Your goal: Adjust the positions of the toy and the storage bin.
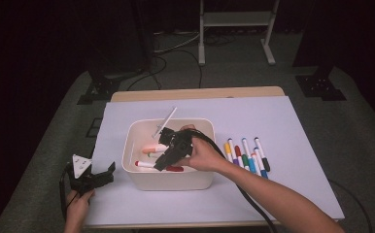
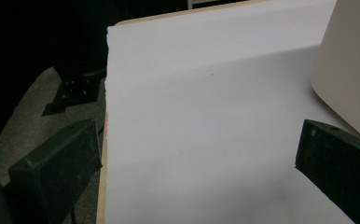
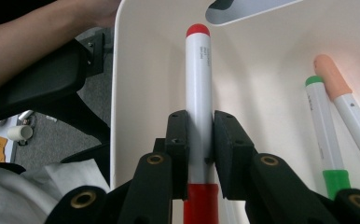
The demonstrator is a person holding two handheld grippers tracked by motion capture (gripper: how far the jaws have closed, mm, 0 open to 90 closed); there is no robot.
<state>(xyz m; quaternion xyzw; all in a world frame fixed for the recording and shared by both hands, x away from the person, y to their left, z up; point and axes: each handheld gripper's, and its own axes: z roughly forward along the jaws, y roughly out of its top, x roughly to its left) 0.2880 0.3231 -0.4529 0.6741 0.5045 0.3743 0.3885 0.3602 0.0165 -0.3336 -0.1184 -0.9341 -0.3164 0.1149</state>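
We are gripping a red-capped marker (image 3: 199, 88) between the closed jaws of our right tool (image 3: 199, 144), down inside the white bin (image 1: 142, 175) on the tabletop (image 1: 297, 121). Our left tool (image 1: 100, 177) is resting wide open and empty, left of the bin. More markers (image 1: 246, 155) are lying just right of it.

Left gripper (image 1: 109, 171): held low just left of the white bin (image 1: 142, 182), jaws spread wide with nothing between them.
Left hand (image 1: 77, 206): wrapped round the handle, entering from the near edge.
Right gripper (image 3: 200, 140): reached down into the bin, jaws clamped on a red marker (image 3: 199, 70).
Right forearm (image 1: 278, 199): stretched diagonally toward the bin from its near right.
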